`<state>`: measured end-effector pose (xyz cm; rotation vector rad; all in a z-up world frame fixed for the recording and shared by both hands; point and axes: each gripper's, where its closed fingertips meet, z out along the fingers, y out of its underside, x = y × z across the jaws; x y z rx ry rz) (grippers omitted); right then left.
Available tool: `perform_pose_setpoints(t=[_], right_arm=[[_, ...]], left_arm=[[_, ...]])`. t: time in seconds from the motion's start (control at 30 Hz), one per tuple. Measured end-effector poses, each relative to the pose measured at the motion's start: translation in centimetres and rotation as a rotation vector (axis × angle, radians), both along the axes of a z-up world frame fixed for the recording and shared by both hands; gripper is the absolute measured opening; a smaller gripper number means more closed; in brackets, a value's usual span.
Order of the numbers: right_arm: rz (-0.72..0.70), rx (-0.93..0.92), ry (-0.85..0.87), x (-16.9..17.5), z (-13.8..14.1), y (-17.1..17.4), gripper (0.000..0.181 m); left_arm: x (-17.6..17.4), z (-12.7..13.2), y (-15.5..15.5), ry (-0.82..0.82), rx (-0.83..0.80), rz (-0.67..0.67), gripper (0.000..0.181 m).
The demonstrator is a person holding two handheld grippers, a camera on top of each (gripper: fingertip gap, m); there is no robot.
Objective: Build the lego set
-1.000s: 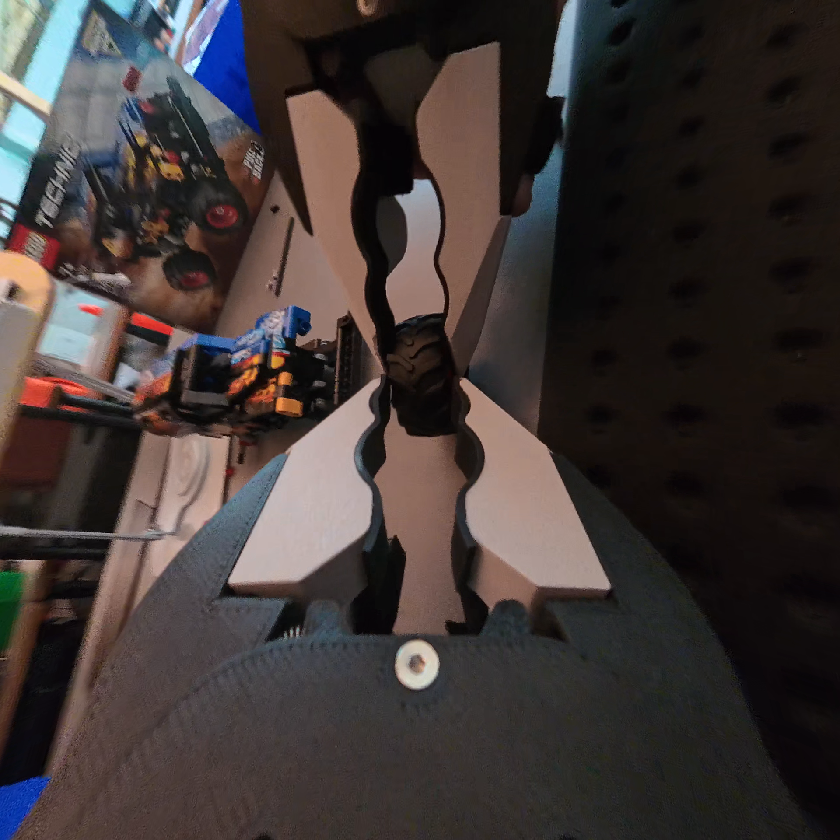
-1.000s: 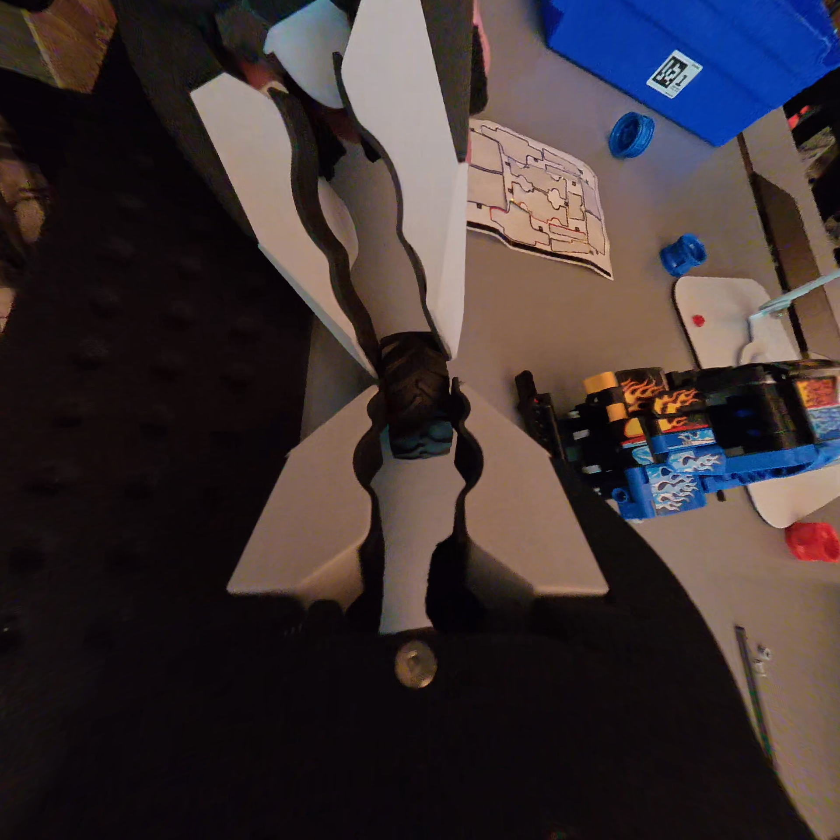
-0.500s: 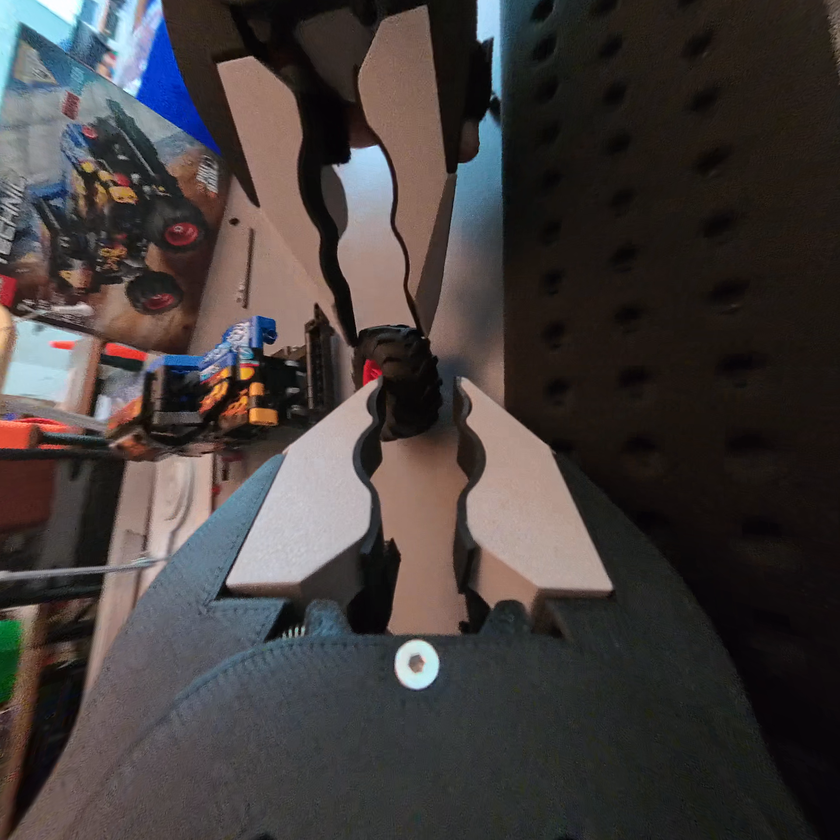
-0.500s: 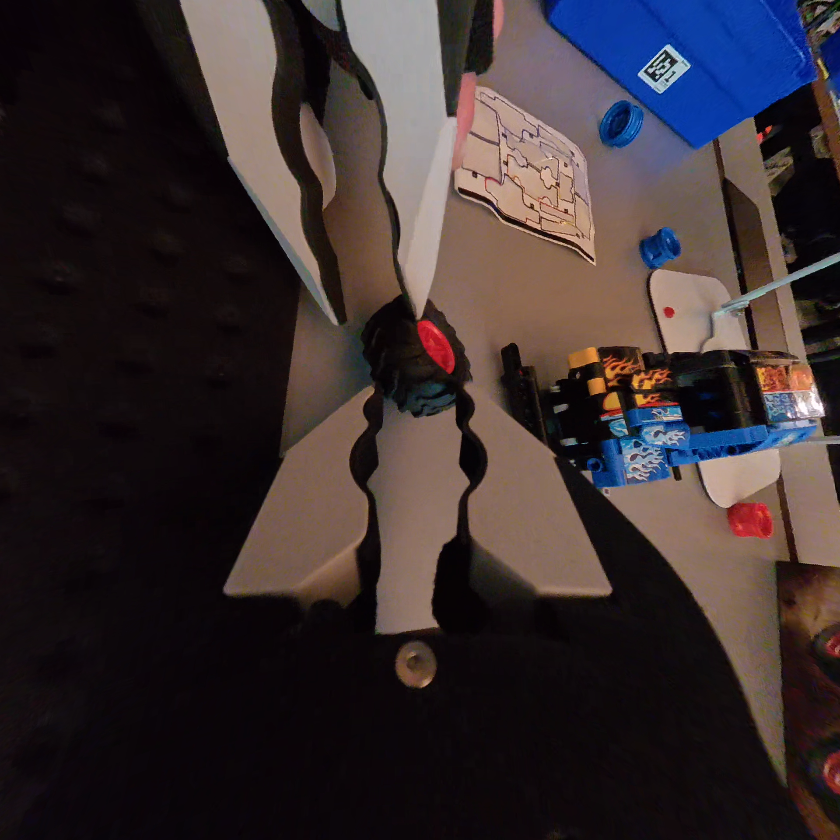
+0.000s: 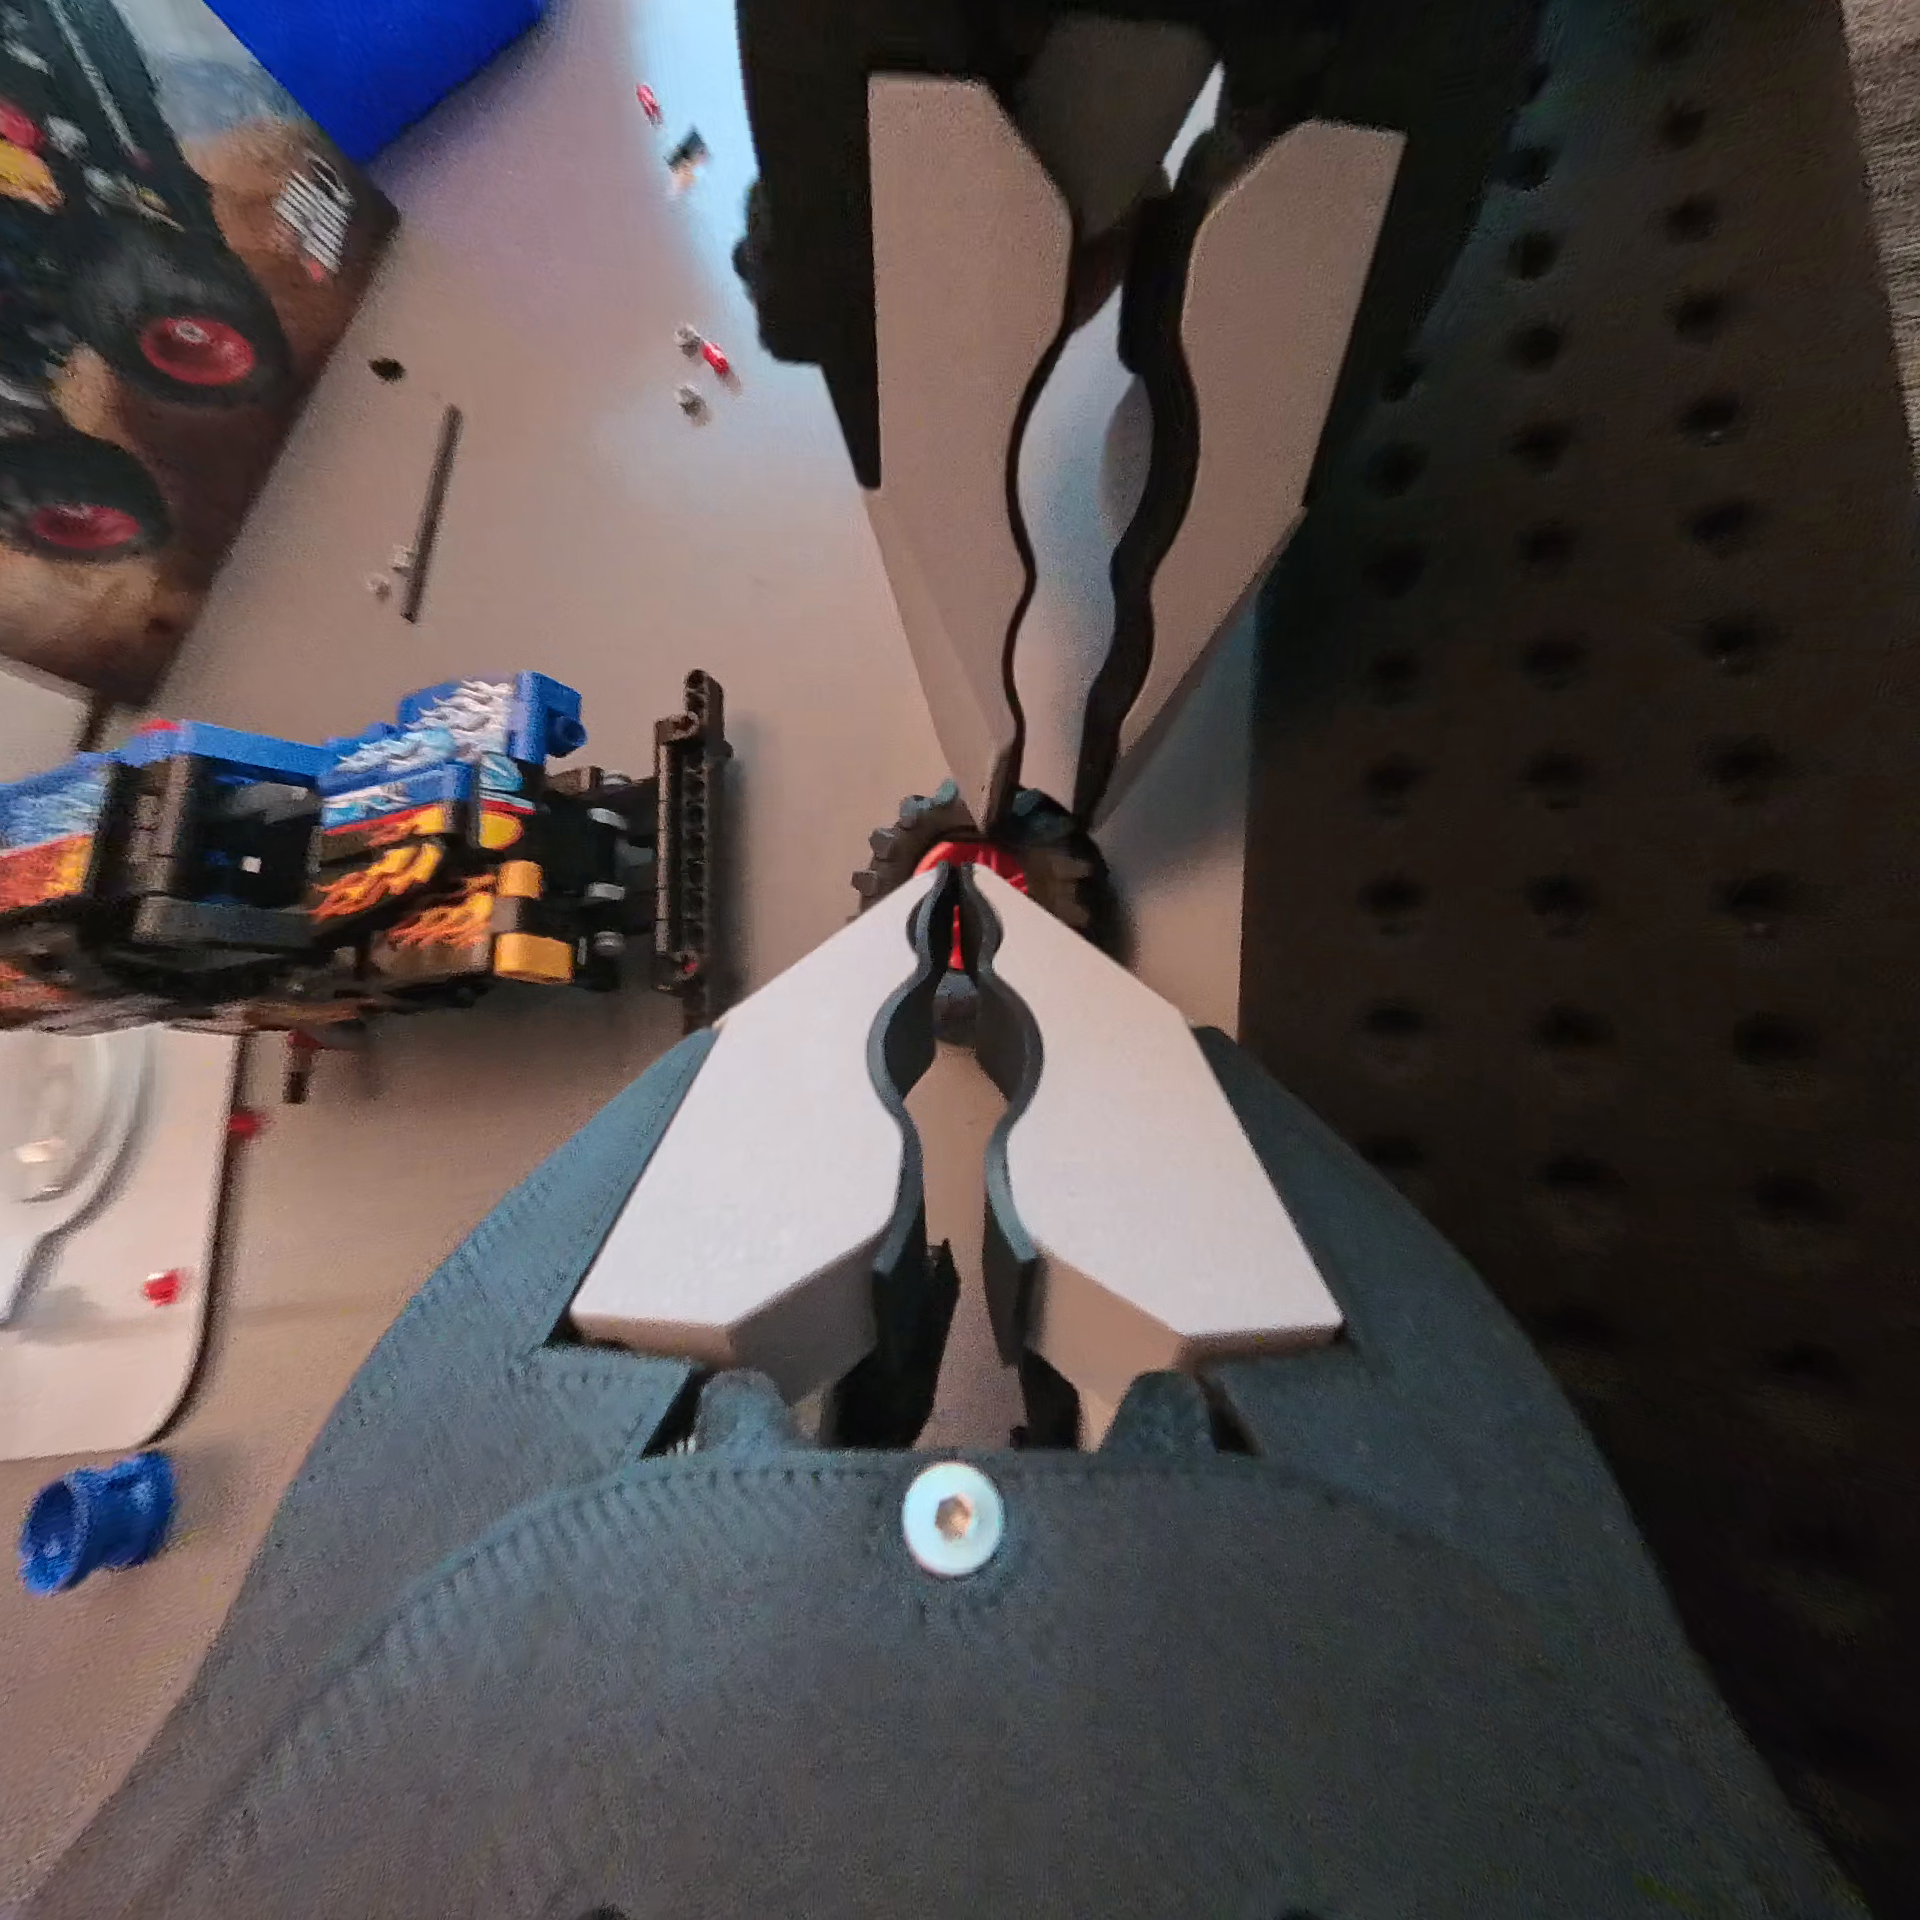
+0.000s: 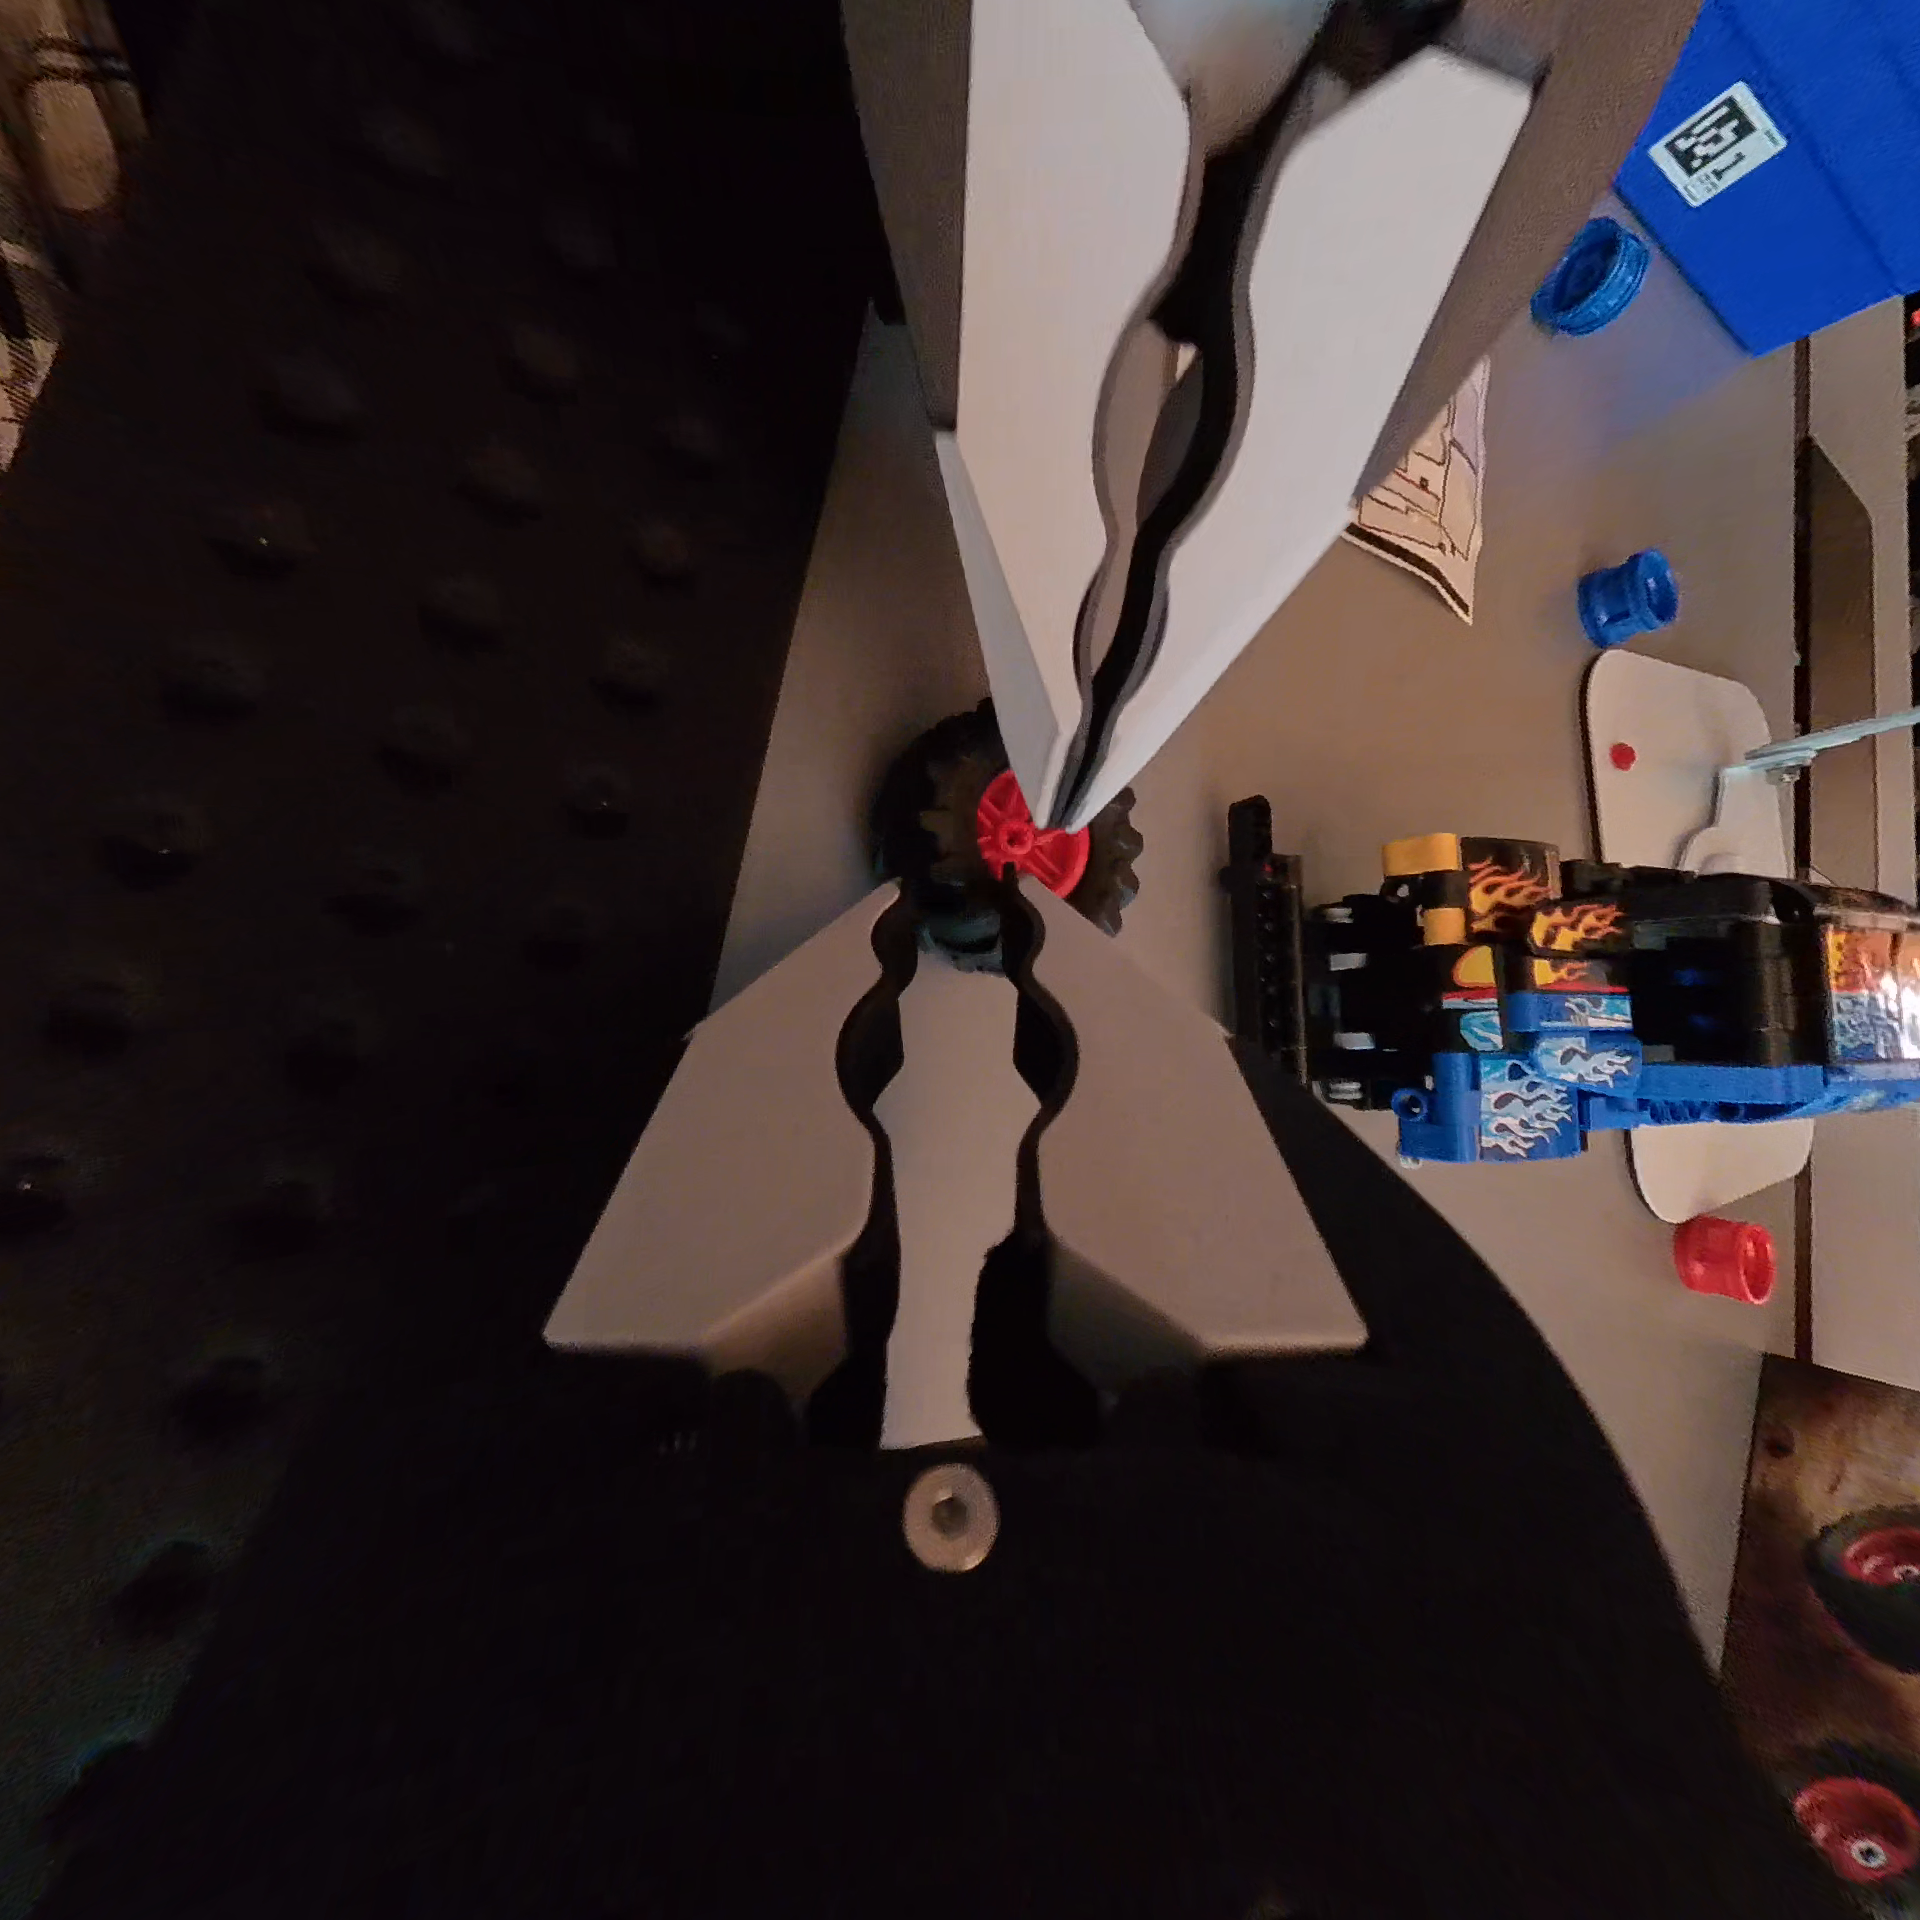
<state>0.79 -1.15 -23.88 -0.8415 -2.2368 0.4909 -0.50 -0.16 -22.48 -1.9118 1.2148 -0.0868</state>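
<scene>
Red-hubbed wheel (image 6: 1023, 842) sits between both grippers' tips — left gripper (image 5: 957, 891) pinched narrow on its hub, right gripper (image 6: 951, 914) gripping the tyre (truck (image 6: 1558, 997) beside).

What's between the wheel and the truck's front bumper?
Bare grey table only; the right wrist view shows a clear strip between the wheel and the truck's black bumper beam.

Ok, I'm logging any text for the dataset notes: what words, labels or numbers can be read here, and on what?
I won't quote writing; these bear it.
Set box: printed lettering and logos.
Blue bin: white sticker with black code marks.
Paper sheet: line drawings, any text too small.
Lego truck: flame decals, no legible words.
</scene>
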Motion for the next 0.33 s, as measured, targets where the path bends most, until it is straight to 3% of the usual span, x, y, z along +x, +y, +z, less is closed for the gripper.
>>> perform_pose_setpoints(t=[0.07,0.2,0.33], right_arm=[[0.005,0.009,-0.006,-0.1,-0.15,-0.17,0.014],[0.02,0.025,-0.03,-0.01,-0.33,-0.22,0.013],[0.051,0.029,-0.068,0.25,-0.17,-0.2,0.004]], left_arm=[[-0.7,-1.28,0.35,0.066,-0.026,0.013,0.0],[-0.63,-1.4,0.39,0.103,-0.018,-0.011,0.0],[-0.74,-1.53,0.45,0.04,-0.059,0.018,0.0]])
